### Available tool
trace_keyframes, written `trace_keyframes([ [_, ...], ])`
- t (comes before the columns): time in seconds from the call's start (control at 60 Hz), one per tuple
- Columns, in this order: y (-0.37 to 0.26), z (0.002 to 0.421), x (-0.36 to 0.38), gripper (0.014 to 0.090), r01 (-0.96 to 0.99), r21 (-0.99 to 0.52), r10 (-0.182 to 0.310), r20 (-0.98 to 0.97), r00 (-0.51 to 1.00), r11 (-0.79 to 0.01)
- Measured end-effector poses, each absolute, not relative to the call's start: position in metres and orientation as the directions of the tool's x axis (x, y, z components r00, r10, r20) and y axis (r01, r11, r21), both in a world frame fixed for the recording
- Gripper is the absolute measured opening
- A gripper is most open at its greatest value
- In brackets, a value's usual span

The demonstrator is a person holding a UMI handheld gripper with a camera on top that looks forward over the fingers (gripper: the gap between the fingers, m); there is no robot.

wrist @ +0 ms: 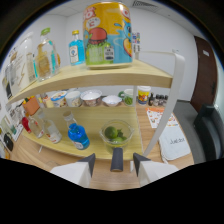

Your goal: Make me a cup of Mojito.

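A glass bowl of green limes (pixel 116 133) sits on the lowest tier of a wooden shelf (pixel 100 77), just beyond my fingers. Left of the bowl stands a blue bottle (pixel 78 134), with clear bottles (pixel 41 125) farther left. My gripper (pixel 114 164) is open, its two dark fingertips (pixel 89 163) spread wide. A small dark upright object (pixel 117 159) stands between them with a gap on each side; I cannot tell what it is.
A big colourful can (pixel 107 34), a blue bottle (pixel 76 48) and clear bottles (pixel 45 55) occupy the top tier. Bowls and cups (pixel 91 97) line the middle tier beside a yellow jar (pixel 144 93). A white mat (pixel 175 142) and a dark chair (pixel 210 130) lie right.
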State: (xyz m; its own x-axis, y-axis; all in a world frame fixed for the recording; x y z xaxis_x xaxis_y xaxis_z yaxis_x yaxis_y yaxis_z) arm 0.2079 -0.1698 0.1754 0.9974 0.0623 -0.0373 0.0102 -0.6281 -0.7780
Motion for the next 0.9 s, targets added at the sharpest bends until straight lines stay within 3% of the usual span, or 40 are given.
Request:
trace_keyframes([
  [0.1, -0.162, 0.164, 0.213, 0.0486, 0.004, -0.757, 0.057, -0.044, 0.997, -0.654],
  [0.217, -0.159, 0.159, 0.219, 0.0307, -0.014, -0.741, 0.022, -0.039, 0.999, -0.671],
  [0.367, -0.157, 0.16, 0.221, 0.0184, -0.026, -0.74, 0.008, -0.043, 0.999, -0.672],
  [0.667, -0.157, 0.172, 0.22, 0.0163, 0.019, -0.766, 0.018, 0.01, 1.0, -0.642],
  [0.9, -0.175, 0.205, 0.209, 0.0159, -0.013, -0.813, -0.012, -0.008, 1.0, -0.582],
])
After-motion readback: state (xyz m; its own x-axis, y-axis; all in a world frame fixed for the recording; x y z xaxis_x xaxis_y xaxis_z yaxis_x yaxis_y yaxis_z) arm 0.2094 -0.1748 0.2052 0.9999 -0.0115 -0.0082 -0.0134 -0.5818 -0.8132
